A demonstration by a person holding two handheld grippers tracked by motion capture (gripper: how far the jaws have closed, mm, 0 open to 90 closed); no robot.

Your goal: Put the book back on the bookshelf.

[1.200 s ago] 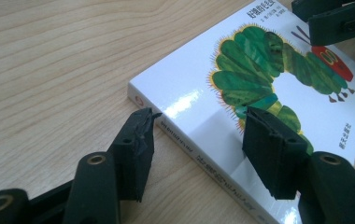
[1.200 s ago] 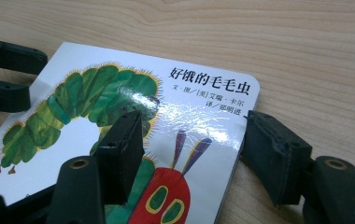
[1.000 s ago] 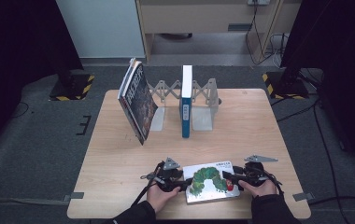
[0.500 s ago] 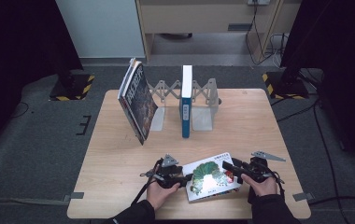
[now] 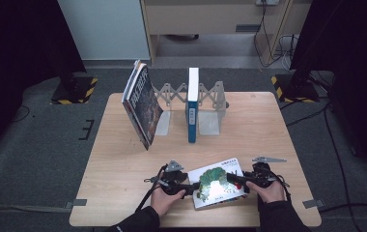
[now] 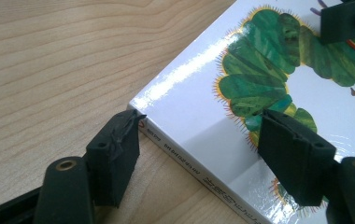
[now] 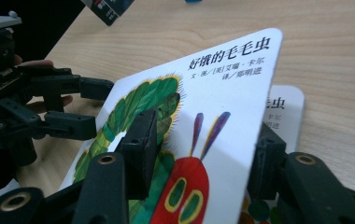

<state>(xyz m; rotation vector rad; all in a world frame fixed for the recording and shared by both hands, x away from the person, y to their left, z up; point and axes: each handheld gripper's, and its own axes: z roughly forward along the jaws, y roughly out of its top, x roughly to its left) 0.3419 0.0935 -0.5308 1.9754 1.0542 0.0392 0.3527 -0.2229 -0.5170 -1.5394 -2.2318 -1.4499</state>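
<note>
Far left on the pale wooden table (image 5: 123, 164), a dark-covered book (image 5: 142, 107) leans tilted against the grey folding book rack (image 5: 209, 104), and a thin blue-spined book (image 5: 192, 104) stands upright in the rack's middle. Both sit well apart from my work at the near edge.

Now my left gripper (image 6: 199, 154): its jaws have just been opening, and they stand spread on either side of the spine corner of the glossy white picture book with the green caterpillar cover (image 6: 278, 93), one pad off the edge over the wood, the other hovering over the cover, neither pressing. So nothing is held on this side.

On to the book itself, lying at the near edge between my two hands (image 5: 218, 181). It's thin and I'd judge it light, but the cover is shiny and looks slippery, and the board seems stiff enough to lift as one flap.

Right gripper (image 7: 199, 154) now: jaws have just been closing, and they pinch the front cover near its free edge, one pad on the caterpillar picture, the other behind. The cover rises tilted, the title page peeking out underneath.

My judgement: keep the hold well in from the edge, since that gloss could let the cover slide out, and steady the spine side so the whole book doesn't skate across the wood.
</note>
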